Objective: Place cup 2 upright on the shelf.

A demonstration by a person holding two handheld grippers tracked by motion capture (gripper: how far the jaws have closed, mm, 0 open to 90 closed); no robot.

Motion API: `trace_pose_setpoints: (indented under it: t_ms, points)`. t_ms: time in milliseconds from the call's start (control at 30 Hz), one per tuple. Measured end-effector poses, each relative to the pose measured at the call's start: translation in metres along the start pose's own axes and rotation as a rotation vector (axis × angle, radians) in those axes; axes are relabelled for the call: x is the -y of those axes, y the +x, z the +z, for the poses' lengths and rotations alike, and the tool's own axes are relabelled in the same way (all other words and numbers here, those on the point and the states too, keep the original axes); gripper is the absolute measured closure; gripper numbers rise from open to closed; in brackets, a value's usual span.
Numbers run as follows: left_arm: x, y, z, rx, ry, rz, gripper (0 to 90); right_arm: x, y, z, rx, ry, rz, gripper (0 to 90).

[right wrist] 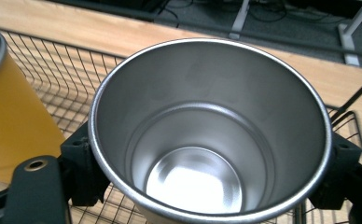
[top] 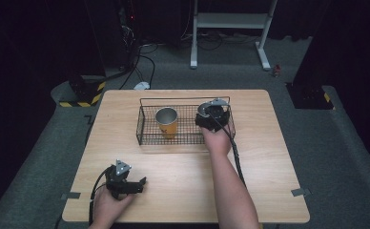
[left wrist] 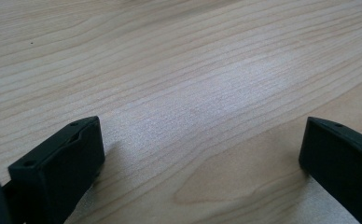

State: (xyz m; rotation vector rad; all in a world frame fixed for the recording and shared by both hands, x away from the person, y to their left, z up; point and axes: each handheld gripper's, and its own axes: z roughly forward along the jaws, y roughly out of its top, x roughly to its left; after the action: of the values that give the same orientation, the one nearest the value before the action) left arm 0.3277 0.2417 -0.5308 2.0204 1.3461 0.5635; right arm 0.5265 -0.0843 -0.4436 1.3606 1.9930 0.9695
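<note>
A black wire basket (top: pixel 145 125) stands on the far middle of the wooden table (top: pixel 188 191). An orange cup with a steel inside (top: pixel 167 123) stands upright in its left half. My right gripper (top: pixel 211 117) hovers over the basket's right half. In the right gripper view its jaws press both sides of a steel cup (right wrist: pixel 207 140), which is upright and empty, with the orange cup (right wrist: pixel 11 116) just to its left. My left gripper (top: pixel 138 183) rests low at the table's near left. Its jaws (left wrist: pixel 202 140) stand wide apart over bare wood.
The basket mesh (right wrist: pixel 53 65) lies under and behind the steel cup. Beyond the table are a grey carpet, cables, a white stand frame (top: pixel 231 21) and yellow-black striped blocks (top: pixel 85 93) at the far left.
</note>
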Motion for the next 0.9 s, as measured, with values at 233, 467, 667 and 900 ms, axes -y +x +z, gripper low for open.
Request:
trace_pose_setpoints:
  t_ms: [233, 467, 667, 900]
  points:
    - [0.0, 0.0, 0.0, 0.0, 0.0, 0.002, 0.4, 0.008, -0.001, 0.014, 0.003, 0.071, 0.008, 18.3]
    - [0.0, 0.0, 0.0, -0.001, 0.001, 0.003, 0.4, 0.013, -0.002, 0.021, -0.006, 0.099, 0.025, 18.3]
    - [0.0, 0.0, 0.0, 0.001, -0.001, -0.003, 0.4, 0.011, -0.004, 0.024, -0.036, 0.133, 0.06, 18.3]
    - [0.0, 0.001, -0.001, 0.003, 0.003, 0.006, 0.6, 0.012, -0.004, 0.024, -0.044, 0.189, 0.068, 18.2]
